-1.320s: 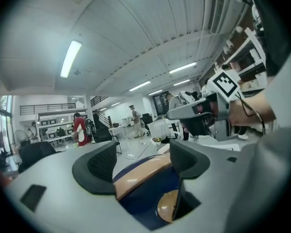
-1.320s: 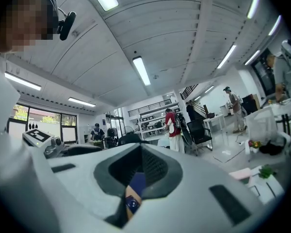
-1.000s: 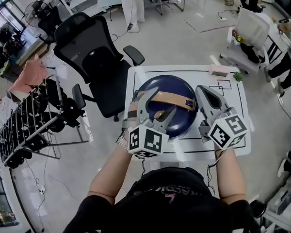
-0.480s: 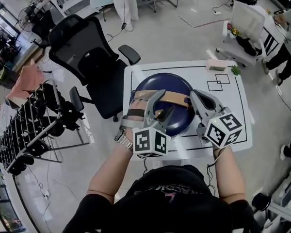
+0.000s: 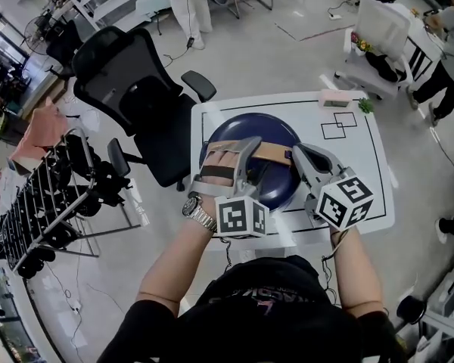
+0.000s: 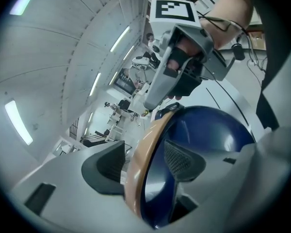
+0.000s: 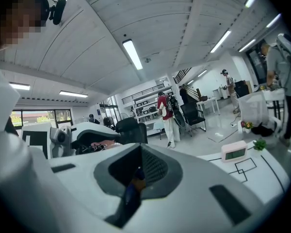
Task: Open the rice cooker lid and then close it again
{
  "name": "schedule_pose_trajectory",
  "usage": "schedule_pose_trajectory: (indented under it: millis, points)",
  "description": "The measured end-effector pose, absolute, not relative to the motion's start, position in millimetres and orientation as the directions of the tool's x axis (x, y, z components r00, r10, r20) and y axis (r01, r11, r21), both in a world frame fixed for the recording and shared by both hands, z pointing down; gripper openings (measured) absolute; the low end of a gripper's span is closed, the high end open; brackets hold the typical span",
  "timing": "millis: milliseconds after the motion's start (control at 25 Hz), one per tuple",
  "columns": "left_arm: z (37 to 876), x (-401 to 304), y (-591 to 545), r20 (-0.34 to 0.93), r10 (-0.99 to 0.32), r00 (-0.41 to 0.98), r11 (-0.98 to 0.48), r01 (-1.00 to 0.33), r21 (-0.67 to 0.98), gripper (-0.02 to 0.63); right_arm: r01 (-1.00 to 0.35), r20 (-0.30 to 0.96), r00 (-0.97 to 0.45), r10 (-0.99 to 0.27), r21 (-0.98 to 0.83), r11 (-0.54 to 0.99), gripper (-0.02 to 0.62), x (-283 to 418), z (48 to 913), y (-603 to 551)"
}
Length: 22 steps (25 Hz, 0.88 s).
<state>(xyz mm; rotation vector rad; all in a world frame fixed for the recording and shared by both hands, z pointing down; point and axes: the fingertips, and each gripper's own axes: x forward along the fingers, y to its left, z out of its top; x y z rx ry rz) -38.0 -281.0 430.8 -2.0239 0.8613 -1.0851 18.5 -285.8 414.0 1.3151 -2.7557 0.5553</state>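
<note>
Standing off the table's (image 5: 363, 184) far-left corner is a black office chair (image 5: 129, 74). On the table's left half sits the dark blue rice cooker (image 5: 276, 195), its domed lid (image 5: 250, 125) down and a tan handle (image 5: 276, 153) arching across the top. At the cooker's near-left side, the left gripper (image 5: 228, 156) straddles that handle with jaws wide; they have just been closing, one pad (image 6: 104, 166) close against the tan band, the other (image 6: 184, 161) apart from it over the blue dome. Further right, the right gripper (image 5: 297, 154) hangs by the handle's right end, jaws together and empty. A small pink clock (image 5: 334, 99) lies at the table's far right
</note>
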Motion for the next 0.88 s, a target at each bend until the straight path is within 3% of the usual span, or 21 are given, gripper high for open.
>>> schedule_pose_trajectory:
  millis: [280, 880]
  points:
    - [437.2, -32.8, -282.2, 0.427, -0.796, 0.429, -0.552, -0.225, -0.803, 0.192, -0.753, 0.212, -0.65, -0.73, -0.313, 0.579, 0.002, 13.5, 423.6, -284.0]
    - [436.7, -33.7, -281.9, 0.442, -0.794, 0.418, -0.566, -0.244, -0.787, 0.187, -0.758, 0.207, -0.641, -0.739, -0.322, 0.567, 0.002, 13.5, 423.7, -283.3]
